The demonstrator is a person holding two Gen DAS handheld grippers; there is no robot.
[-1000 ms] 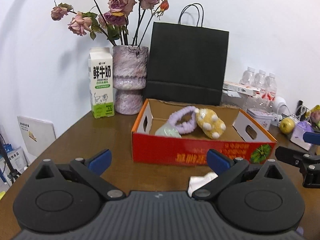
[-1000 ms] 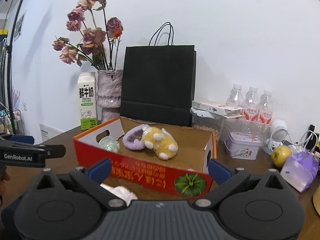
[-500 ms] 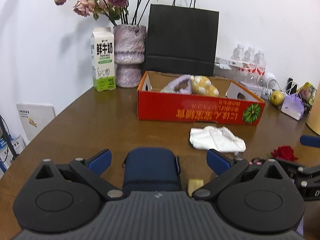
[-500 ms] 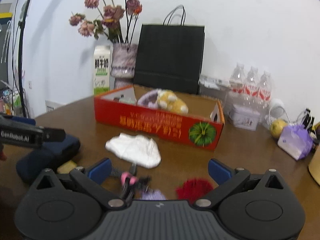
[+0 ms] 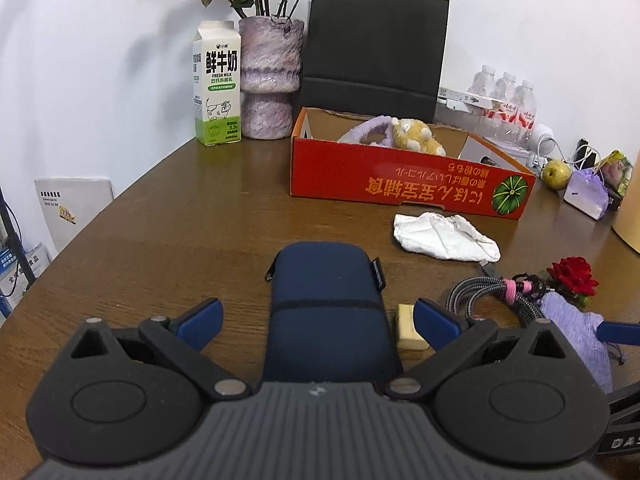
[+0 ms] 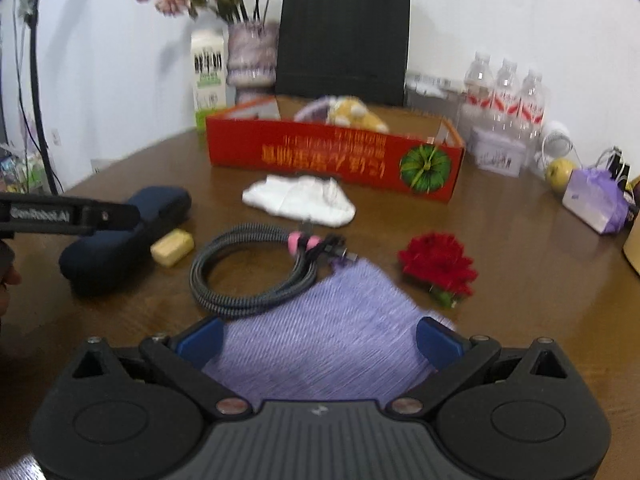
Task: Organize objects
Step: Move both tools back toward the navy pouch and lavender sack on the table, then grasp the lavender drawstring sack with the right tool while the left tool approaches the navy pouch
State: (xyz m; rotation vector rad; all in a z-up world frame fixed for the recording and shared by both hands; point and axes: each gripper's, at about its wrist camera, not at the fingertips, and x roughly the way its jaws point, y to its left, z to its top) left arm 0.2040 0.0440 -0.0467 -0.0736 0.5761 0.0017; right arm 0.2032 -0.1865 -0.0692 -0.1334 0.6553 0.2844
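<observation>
My left gripper point(image 5: 318, 322) stands open astride a navy zip pouch point(image 5: 328, 304) lying on the brown table; its fingers do not touch it. A small yellow block point(image 5: 408, 326) sits just right of the pouch. My right gripper point(image 6: 318, 338) is open above a lilac knitted cloth point(image 6: 320, 332). Beyond that lie a coiled braided cable point(image 6: 256, 266), a red fabric flower point(image 6: 438, 266) and a crumpled white cloth point(image 6: 300, 200). The red cardboard box point(image 5: 408, 180) holds a purple headband point(image 5: 364, 132) and a yellow plush point(image 5: 416, 140).
A milk carton point(image 5: 218, 88), a vase of dried roses point(image 5: 270, 80) and a black paper bag point(image 5: 376, 44) stand behind the box. Water bottles point(image 6: 506, 96), a tin point(image 6: 498, 156), an apple point(image 6: 560, 172) and a purple pouch point(image 6: 596, 204) crowd the right side.
Both grippers have pulled back from the box and tilted down. The pouch, cable, flower and lilac cloth have come into view beneath them. Both stay open.
</observation>
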